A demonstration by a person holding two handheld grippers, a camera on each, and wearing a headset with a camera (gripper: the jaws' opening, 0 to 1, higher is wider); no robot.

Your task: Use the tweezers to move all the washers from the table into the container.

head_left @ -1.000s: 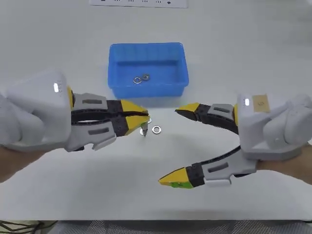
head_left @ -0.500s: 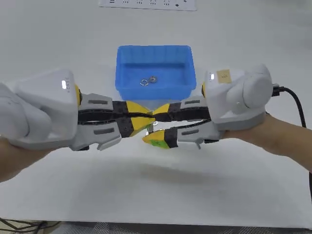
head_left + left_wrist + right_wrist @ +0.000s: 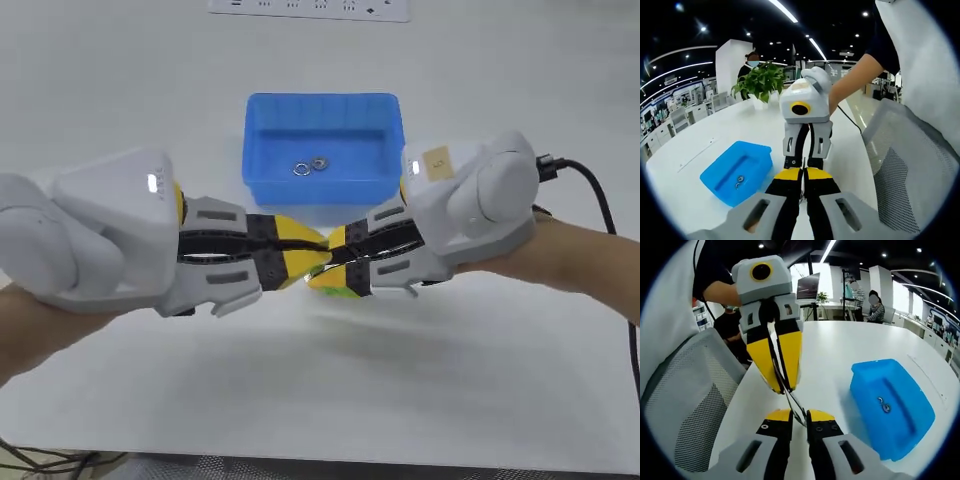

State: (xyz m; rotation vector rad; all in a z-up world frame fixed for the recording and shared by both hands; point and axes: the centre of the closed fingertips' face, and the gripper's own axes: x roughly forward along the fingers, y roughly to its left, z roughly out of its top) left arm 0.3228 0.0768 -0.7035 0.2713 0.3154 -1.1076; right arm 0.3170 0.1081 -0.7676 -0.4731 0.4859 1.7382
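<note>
Over at 12 o'clock, counting two washers (image 3: 310, 165) already inside the blue container (image 3: 256, 140), side by side near the middle of its floor. So partly done, by the look of it. Down at the centre of the table (image 3: 450, 380), meeting nose to nose: left gripper (image 3: 802, 175) set in from 9 o'clock, right gripper (image 3: 800, 416) from 3. Clamped on the tweezers (image 3: 792, 402) with the left, pinched tight between the yellow tips. Closed on the free end of the same tweezers with the right as well, judging from the right gripper view, which looks like a re-seating of the tool rather than a pick. Cannot tell how many washers remain on the table; hidden under the meeting tips, if any. Left to do, probably: let go with the right, pick whatever remains, carry it to 12 o'clock and drop it in the container
</note>
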